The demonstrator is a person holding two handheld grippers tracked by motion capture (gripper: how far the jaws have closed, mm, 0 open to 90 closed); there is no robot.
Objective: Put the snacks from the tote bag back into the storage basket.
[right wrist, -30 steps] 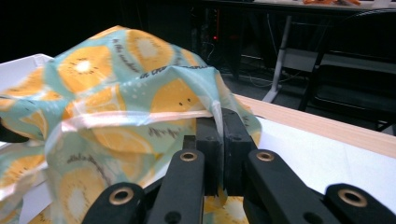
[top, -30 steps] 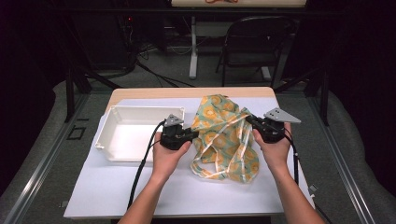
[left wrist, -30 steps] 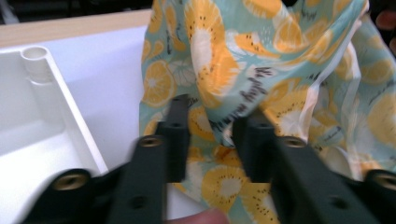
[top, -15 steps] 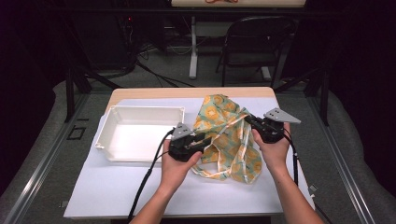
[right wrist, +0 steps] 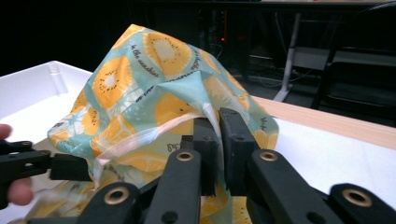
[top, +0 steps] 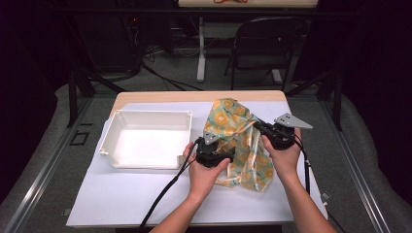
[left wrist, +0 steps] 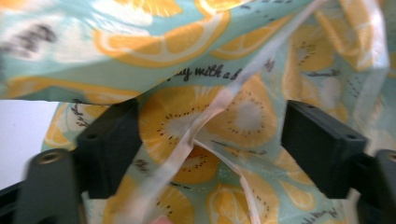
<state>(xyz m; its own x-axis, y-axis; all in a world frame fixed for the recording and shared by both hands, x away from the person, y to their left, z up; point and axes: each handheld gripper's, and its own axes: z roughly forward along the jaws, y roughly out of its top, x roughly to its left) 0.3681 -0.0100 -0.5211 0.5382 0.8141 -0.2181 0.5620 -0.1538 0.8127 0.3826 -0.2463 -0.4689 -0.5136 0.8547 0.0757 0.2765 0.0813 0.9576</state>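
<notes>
White paper covers your table (top: 121, 204), and one citrus-print bag (top: 238, 141) lies on it, its long axis running twelve to six. Your right gripper (right wrist: 212, 140) pinches its edge with jaws nearly closed. Your left gripper (left wrist: 210, 149) spreads wide, bag fabric between. One white bin (top: 145, 138) sits at nine o'clock.

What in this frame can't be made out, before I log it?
- Printed wording on the citrus-print bag: left gripper view, blurred and cut by folds.
- Bag contents: every view, cloth covers them.
- Left gripper jaw tips: high view, bag hides them.
- Tray: right gripper view, edge cuts it.
</notes>
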